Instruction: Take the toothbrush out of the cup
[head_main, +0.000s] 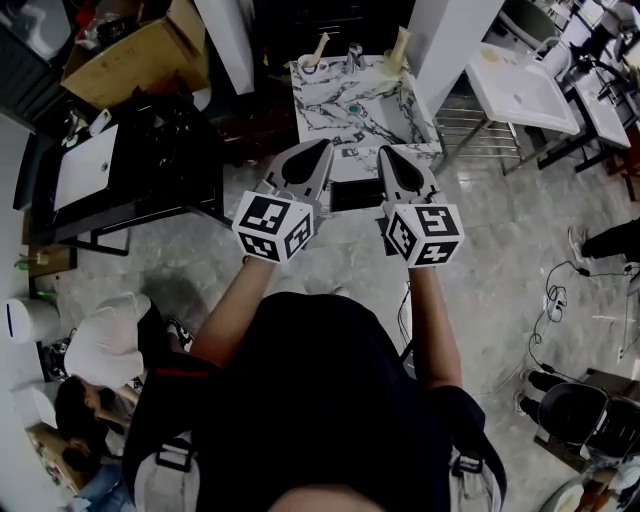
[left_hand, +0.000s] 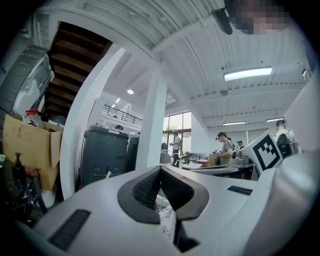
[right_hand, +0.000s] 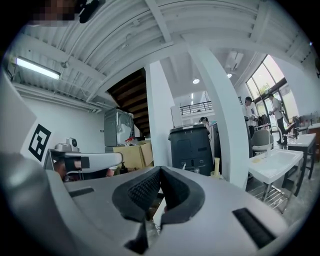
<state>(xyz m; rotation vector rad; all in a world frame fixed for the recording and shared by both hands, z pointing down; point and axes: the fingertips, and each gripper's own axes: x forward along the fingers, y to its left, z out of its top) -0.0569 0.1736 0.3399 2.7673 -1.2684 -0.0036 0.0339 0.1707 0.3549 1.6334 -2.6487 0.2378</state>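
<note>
Black shirt (head_main: 320, 400) fills the foreground; beyond it, left tool (head_main: 325, 146) and right tool (head_main: 385, 150) — both clenched, empty — held level, short of white veined marble tabletop (head_main: 375, 110).

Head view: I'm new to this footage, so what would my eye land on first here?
The left tool and right tool, with their black-and-white marker cubes, grab attention first: both shut and empty, side by side at centre. Just beyond them stands a marble-topped table with small items along its far edge; a white basin sits upper right.
</note>
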